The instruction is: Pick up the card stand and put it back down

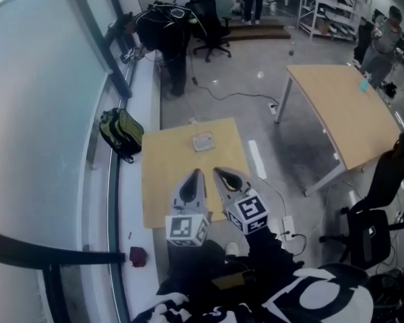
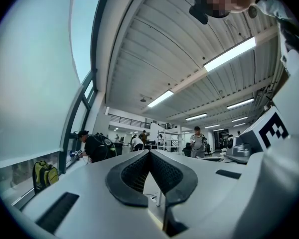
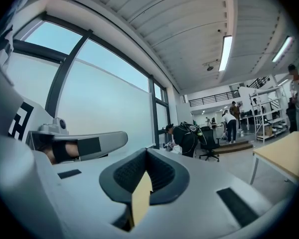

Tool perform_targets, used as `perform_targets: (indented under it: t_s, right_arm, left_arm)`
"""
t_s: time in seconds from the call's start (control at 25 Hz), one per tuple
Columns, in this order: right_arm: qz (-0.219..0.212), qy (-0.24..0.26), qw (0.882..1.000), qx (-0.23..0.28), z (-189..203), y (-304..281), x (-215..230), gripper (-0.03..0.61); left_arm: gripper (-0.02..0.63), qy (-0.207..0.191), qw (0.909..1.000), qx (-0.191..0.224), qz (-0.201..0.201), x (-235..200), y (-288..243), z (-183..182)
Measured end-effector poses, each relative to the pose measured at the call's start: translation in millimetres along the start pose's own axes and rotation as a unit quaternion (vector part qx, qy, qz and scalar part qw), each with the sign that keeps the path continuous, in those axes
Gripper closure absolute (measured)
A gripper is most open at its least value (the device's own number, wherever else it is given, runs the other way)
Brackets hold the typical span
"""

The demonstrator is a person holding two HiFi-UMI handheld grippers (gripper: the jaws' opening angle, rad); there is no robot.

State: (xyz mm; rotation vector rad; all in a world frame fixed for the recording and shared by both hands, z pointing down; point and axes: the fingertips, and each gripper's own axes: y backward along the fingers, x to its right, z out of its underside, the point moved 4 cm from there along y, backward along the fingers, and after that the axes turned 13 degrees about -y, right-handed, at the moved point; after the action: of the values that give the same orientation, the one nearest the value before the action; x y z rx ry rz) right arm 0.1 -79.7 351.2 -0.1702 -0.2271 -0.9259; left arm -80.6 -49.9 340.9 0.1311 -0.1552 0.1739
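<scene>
The card stand [image 1: 203, 142] is a small pale, flat-looking piece near the far edge of the small wooden table [image 1: 163, 194]. My two grippers hover side by side above the table's near half, short of the stand and not touching it. The left gripper [image 1: 198, 173] has its jaws together at the tips with nothing between them, and its own view shows the left gripper [image 2: 149, 153] pointing across the room. The right gripper [image 1: 217, 171] is shut and empty too; in the right gripper [image 3: 147, 151] view only a strip of tabletop shows under the jaws. The stand appears in neither gripper view.
A green backpack [image 1: 121, 132] lies on the window ledge left of the table. A larger wooden table [image 1: 353, 116] stands to the right, with a black office chair [image 1: 367, 231] nearer. Cables and a power strip [image 1: 287, 226] lie on the floor. People stand at the back.
</scene>
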Motion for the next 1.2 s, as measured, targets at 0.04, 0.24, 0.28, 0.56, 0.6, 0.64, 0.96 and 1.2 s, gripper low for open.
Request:
perform_targets:
  t_s: [0.04,0.24,0.28,0.56,0.6,0.64,0.96,1.2]
  right_arm:
    - [-0.004,-0.003,1.0,-0.002,3,-4,1,0.558]
    - [-0.01,-0.006,1.0,-0.014,10,-20,8,0.558]
    - [-0.009,-0.006,1.0,-0.014,11,-24,10,0.558]
    - [0.008,-0.002,1.0,-0.021,14,-53,34,0.558]
    - [0.011,-0.004,1.0,-0.024,16,-58,38,0.558]
    - [0.013,-0.007,1.0,-0.027,19,-63,42,0.558]
    - [0.046,-0.039,0.997,-0.054,60,-108,74,0.558]
    - [0.043,-0.046,0.994,-0.086,99,-135,94,0.558]
  left_arm:
    - [0.606,-0.003,1.0,-0.003,-0.001,-1,-2,3]
    - [0.606,0.002,0.9998,-0.013,-0.015,-12,-10,17]
    - [0.606,0.004,0.9997,-0.015,-0.019,-15,-13,20]
    - [0.606,0.006,0.9994,-0.032,-0.013,-42,-42,42]
    - [0.606,0.004,0.9991,-0.041,-0.013,-46,-44,50]
    - [0.606,-0.001,0.9986,-0.052,-0.012,-51,-47,58]
    - [0.606,-0.025,0.9929,-0.091,0.073,-113,-49,135]
    - [0.604,-0.035,0.9794,-0.147,0.134,-169,-44,186]
